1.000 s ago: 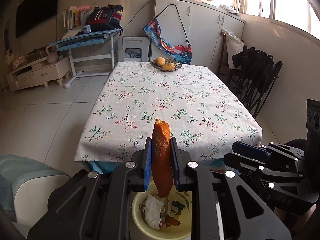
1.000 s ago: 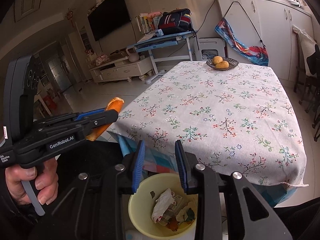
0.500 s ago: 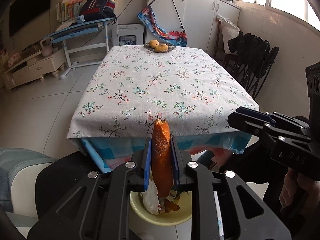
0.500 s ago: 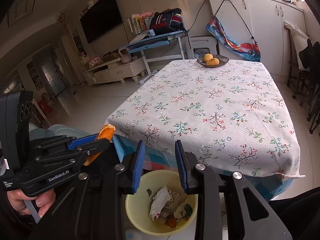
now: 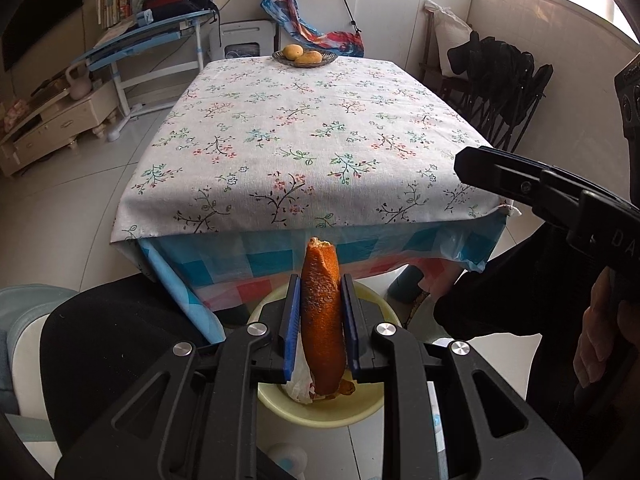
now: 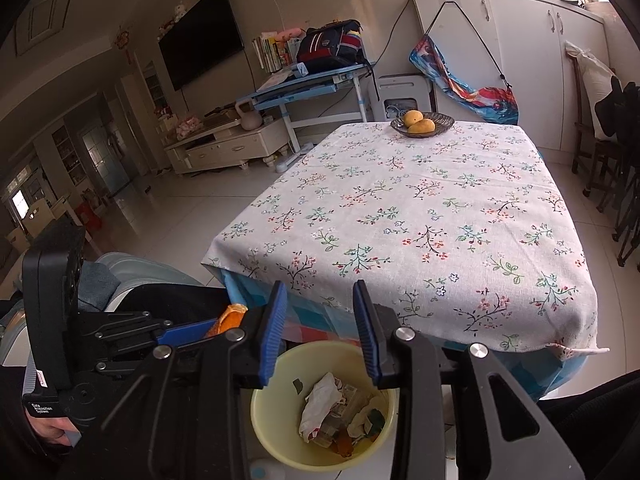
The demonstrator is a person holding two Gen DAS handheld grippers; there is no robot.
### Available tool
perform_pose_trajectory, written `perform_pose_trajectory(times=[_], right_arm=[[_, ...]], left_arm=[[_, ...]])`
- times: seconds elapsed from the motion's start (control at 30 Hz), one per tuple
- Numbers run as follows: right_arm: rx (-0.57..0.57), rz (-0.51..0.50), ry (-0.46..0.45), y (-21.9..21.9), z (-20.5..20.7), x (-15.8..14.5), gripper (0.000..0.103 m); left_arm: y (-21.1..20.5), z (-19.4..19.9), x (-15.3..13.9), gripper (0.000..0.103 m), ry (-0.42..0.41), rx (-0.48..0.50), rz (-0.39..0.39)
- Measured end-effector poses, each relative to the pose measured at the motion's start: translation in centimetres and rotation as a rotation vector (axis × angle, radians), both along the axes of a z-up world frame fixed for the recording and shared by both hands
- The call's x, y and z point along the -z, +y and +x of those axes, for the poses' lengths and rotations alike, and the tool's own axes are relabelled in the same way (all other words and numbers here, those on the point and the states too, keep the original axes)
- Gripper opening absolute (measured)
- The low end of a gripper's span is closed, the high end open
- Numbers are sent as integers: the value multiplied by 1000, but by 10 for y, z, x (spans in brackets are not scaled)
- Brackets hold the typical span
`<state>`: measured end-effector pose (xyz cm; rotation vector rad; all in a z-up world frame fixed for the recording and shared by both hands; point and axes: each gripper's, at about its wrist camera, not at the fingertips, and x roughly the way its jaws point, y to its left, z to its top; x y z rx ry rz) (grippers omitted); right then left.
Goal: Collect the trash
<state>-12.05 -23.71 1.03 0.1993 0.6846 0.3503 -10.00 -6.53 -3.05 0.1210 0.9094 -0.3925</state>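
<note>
Your left gripper (image 5: 319, 322) clamps an orange peel (image 5: 322, 320) upright between its blue pads, right above the yellow bin (image 6: 280, 416) of crumpled wrappers on the floor by the table (image 6: 420, 216). Your right gripper (image 6: 320, 328) hangs over the bin too, jaws apart and just opening, holding nothing. Its side reads only "DA".

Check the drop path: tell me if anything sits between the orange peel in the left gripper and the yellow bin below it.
Nothing visible blocks it. The left gripper is shut on the orange peel, whose lower end hangs over the open yellow bin. The bin has no lid and holds only crumpled trash. The right gripper is open, off to the side.
</note>
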Motion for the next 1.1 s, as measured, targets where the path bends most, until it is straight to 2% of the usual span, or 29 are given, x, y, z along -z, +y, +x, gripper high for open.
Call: perform_pose_trajectory(times=[0.1, 0.23, 0.3, 0.67, 0.77, 0.97, 1.1], right_arm=[[0, 0, 0, 0, 0, 0, 35], [0, 0, -1, 0, 0, 0, 35], [0, 0, -1, 0, 0, 0, 35], [4, 3, -4, -2, 0, -6, 35], [8, 1, -8, -2, -2, -8, 36], [29, -12, -28, -3, -4, -9, 45], [56, -20, -54, -5, -8, -14, 53]], left_arm=[[-1, -1, 2, 21, 6, 2, 4], [-2, -2, 2, 34, 5, -1, 5], [-2, -3, 2, 37, 5, -2, 5], [-3, -4, -1, 42, -10, -5, 13], [-3, -6, -5, 47, -35, -11, 24], [-6, -13, -20, 59, -122, -30, 47], [-4, -17, -35, 74, -190, -57, 44]])
